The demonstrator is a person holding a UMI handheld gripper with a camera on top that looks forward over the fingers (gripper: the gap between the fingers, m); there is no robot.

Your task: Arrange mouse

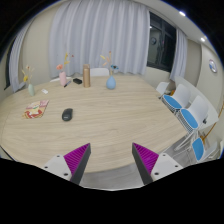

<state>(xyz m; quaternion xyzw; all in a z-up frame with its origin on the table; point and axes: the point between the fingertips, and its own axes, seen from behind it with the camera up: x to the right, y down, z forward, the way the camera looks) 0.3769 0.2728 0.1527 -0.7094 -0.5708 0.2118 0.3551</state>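
The tongs (110,160) are apart at the bottom of the frame, holding nothing. The black mouse (67,114) sits on the wooden desk (110,115), left of the middle, well beyond them. Blue chairs (185,115) stand on the right side.

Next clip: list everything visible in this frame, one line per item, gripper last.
mouse: one, black, on the wooden table, well beyond the fingers.
table: one, light wood, fills the middle of the view.
flat item: one, red and white, beside the mouse; what it is I cannot tell.
blue round object: one, at the table's far edge.
cylinder: one, tan, upright, near the blue round object.
chairs: several, blue seats with white frames, along one side of the table.
curtains: white, behind the table.
hand-held gripper: one, fingers open with magenta pads, holding nothing.
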